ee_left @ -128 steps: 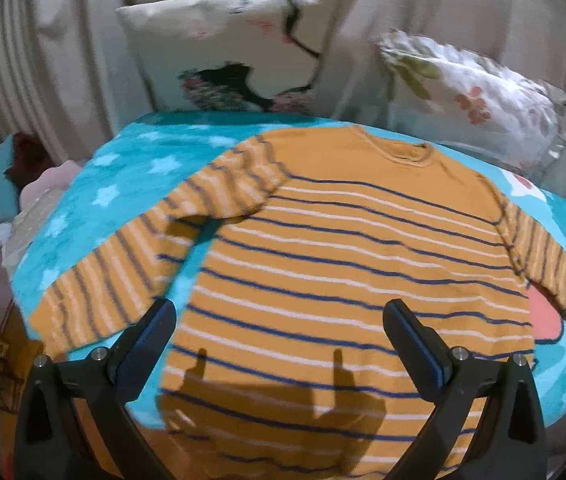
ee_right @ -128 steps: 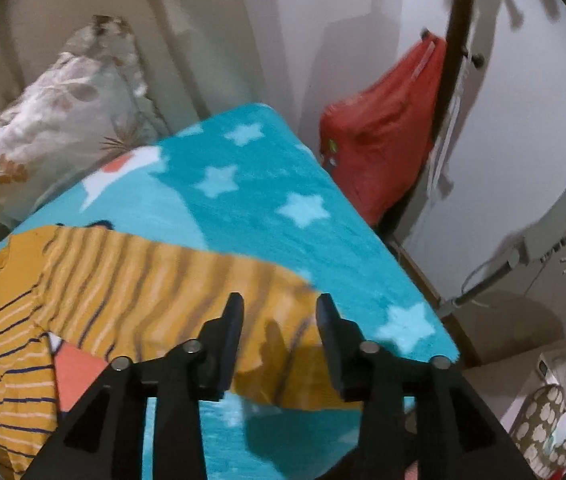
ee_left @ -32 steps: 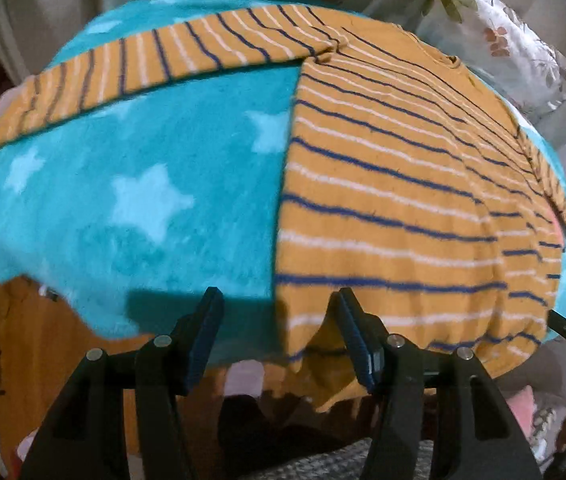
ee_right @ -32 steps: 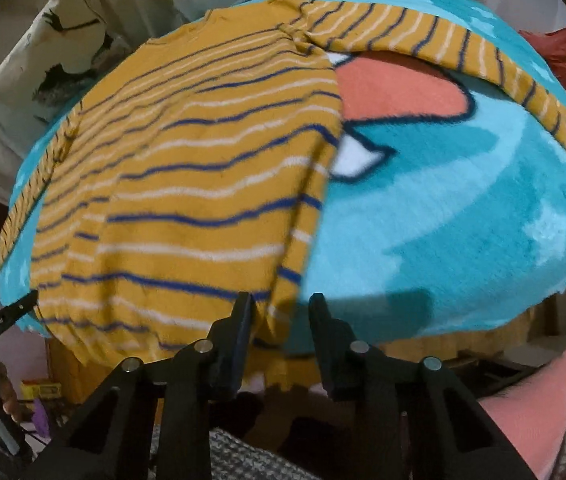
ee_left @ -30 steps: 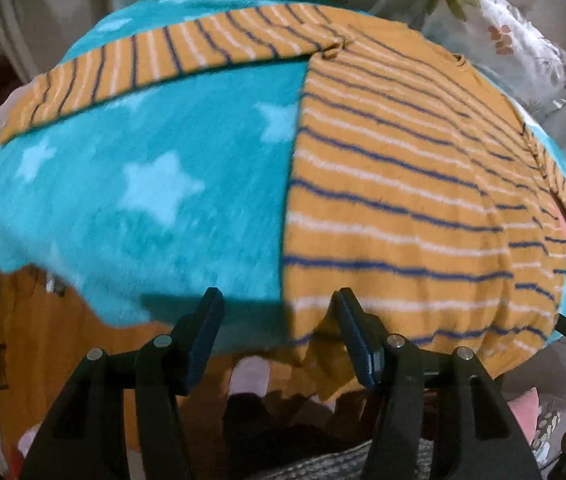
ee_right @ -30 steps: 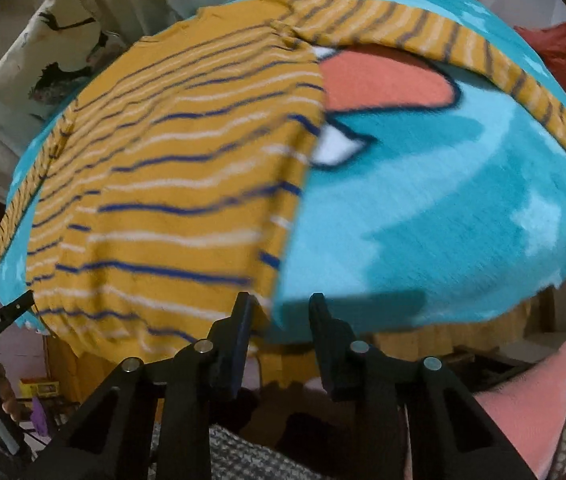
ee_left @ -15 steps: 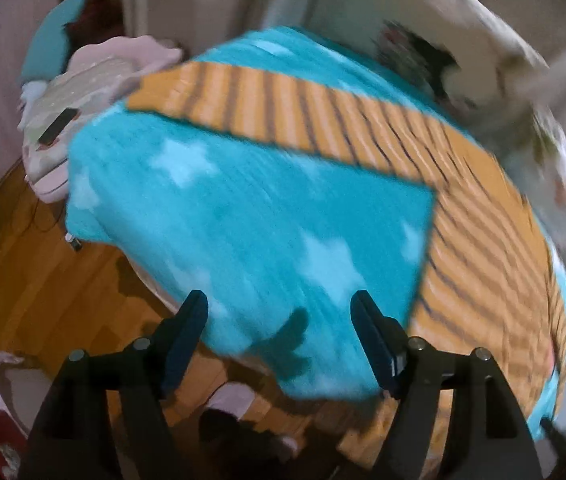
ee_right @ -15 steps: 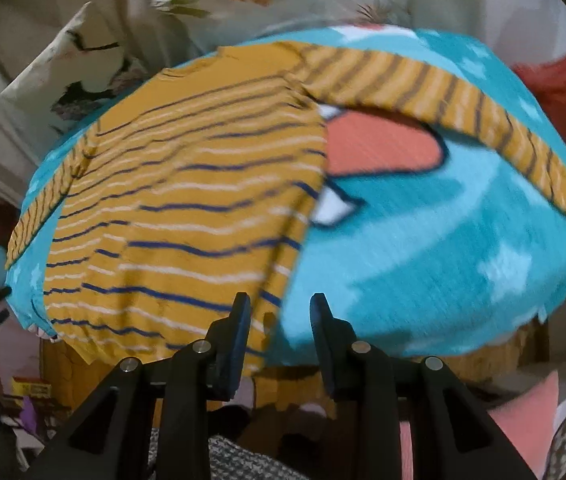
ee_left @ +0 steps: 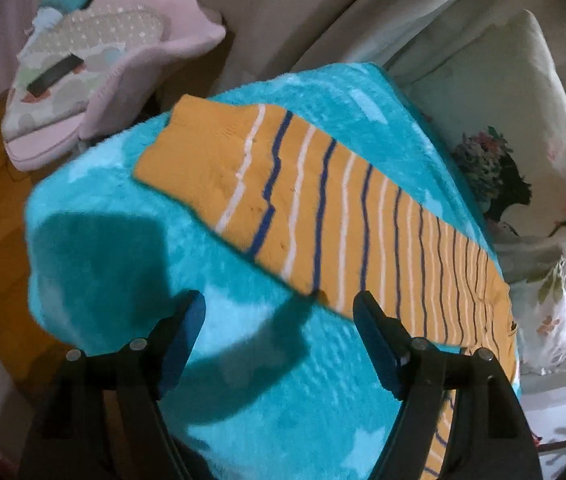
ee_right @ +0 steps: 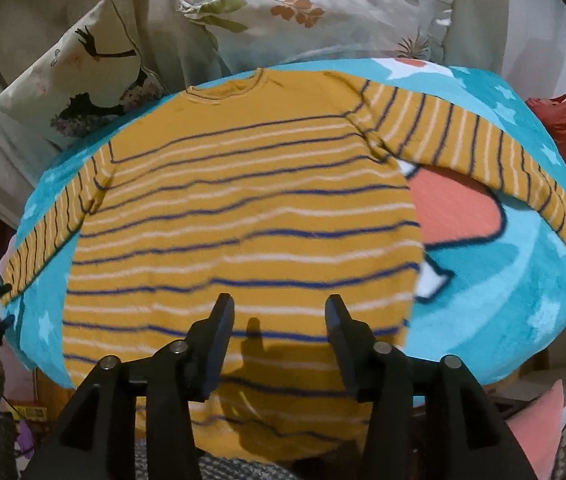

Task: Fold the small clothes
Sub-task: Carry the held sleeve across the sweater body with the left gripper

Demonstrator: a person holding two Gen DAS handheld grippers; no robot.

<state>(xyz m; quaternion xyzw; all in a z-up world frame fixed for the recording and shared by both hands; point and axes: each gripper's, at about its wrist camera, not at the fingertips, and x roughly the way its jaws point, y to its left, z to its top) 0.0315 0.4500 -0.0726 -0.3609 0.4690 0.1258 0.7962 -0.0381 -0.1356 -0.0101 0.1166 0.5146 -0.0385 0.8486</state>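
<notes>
Sleeve-fold next: mustard-yellow striped knit sweater (ee_right: 243, 200) lies flat on turquoise star blanket (ee_left: 303, 380); left gripper (ee_left: 279, 332) and right gripper (ee_right: 279, 320), jaws just widened, empty, must seize cuffs.

Far side is blocked by pillows (ee_right: 315, 4); blanket (ee_left: 131, 248) beside the sweater (ee_right: 243, 216) sleeve is left bare and reachable.
</notes>
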